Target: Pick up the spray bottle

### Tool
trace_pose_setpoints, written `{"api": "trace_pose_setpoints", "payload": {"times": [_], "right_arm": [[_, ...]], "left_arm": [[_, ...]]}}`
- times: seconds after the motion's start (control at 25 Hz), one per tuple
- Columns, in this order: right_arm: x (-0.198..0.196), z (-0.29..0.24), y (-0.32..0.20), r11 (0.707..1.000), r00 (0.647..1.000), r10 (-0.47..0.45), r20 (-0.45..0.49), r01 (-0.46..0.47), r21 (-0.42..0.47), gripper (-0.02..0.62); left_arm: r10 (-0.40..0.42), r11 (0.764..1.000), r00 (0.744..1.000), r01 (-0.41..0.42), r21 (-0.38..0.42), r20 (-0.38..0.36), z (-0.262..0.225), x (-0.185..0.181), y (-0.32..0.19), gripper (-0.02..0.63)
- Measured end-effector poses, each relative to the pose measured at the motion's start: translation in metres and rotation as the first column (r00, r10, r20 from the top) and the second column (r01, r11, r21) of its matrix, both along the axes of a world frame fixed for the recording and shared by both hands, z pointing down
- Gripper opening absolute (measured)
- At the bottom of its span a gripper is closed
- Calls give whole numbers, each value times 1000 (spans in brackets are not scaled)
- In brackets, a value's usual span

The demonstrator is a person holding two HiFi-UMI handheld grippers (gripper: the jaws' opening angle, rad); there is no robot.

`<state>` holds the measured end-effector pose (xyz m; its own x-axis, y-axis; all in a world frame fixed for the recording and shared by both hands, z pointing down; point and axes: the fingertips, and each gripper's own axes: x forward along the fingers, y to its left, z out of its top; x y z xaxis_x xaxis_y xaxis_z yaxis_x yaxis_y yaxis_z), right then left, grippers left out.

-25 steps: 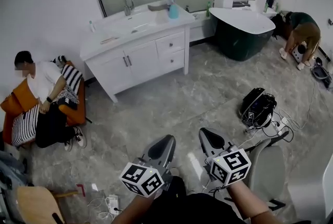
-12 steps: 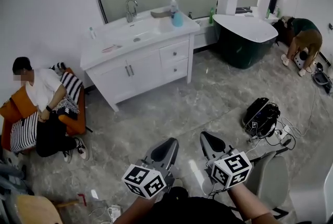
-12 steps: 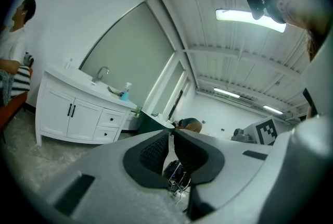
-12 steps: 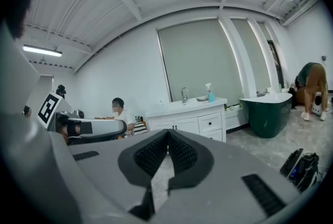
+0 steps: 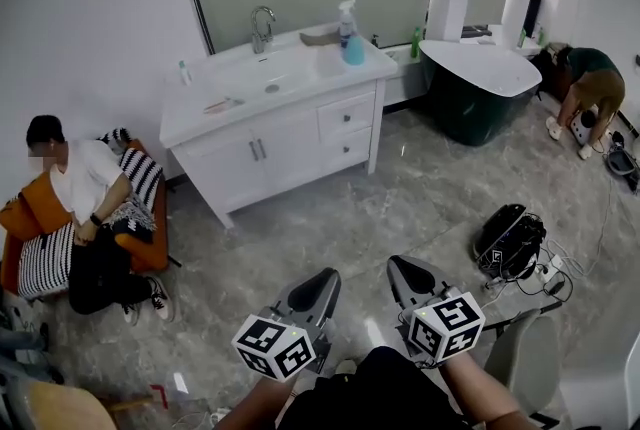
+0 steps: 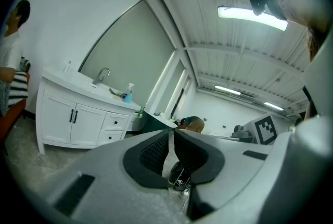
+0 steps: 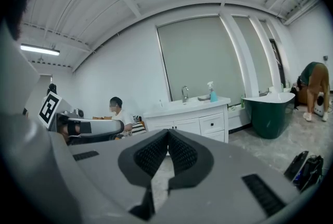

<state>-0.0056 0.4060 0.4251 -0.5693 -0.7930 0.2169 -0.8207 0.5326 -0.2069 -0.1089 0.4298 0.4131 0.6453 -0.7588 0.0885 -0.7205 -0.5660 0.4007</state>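
Note:
The spray bottle (image 5: 350, 21), white-headed with blue liquid, stands on the right end of the white vanity top (image 5: 290, 78), far across the floor; it also shows as the spray bottle (image 6: 127, 94) and the spray bottle (image 7: 212, 92). My left gripper (image 5: 322, 274) and right gripper (image 5: 394, 264) are held low near my body, side by side, pointing toward the vanity. Both are shut with nothing between the pads. The left gripper (image 6: 173, 132) and right gripper (image 7: 167, 132) tips meet.
A faucet (image 5: 262, 23) and sink sit on the vanity. A dark green bathtub (image 5: 480, 83) stands to its right. A person sits on an orange seat (image 5: 80, 208) at left; another bends down at far right (image 5: 590, 83). A black bag with cables (image 5: 510, 243) lies on the marble floor.
The vanity, tub and bag have shifted lower and slightly right in the head view, so I have moved across the floor. Both grippers keep their pose, shut.

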Motion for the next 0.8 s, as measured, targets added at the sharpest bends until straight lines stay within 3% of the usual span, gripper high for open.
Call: {"api": "trace_pose_setpoints", "payload": {"times": [0.48,0.8], "right_arm": [[7,-2,-92,1000,999,9,48,-9,2,6],[41,-7,-179,1000,998,19,65,-18,-15,6]], "left_arm": [[-28,1000,999,28,-8,-24,3,13,-90,28],[-49,998,999,49,-29,-17,1,43,-169,28]]}}
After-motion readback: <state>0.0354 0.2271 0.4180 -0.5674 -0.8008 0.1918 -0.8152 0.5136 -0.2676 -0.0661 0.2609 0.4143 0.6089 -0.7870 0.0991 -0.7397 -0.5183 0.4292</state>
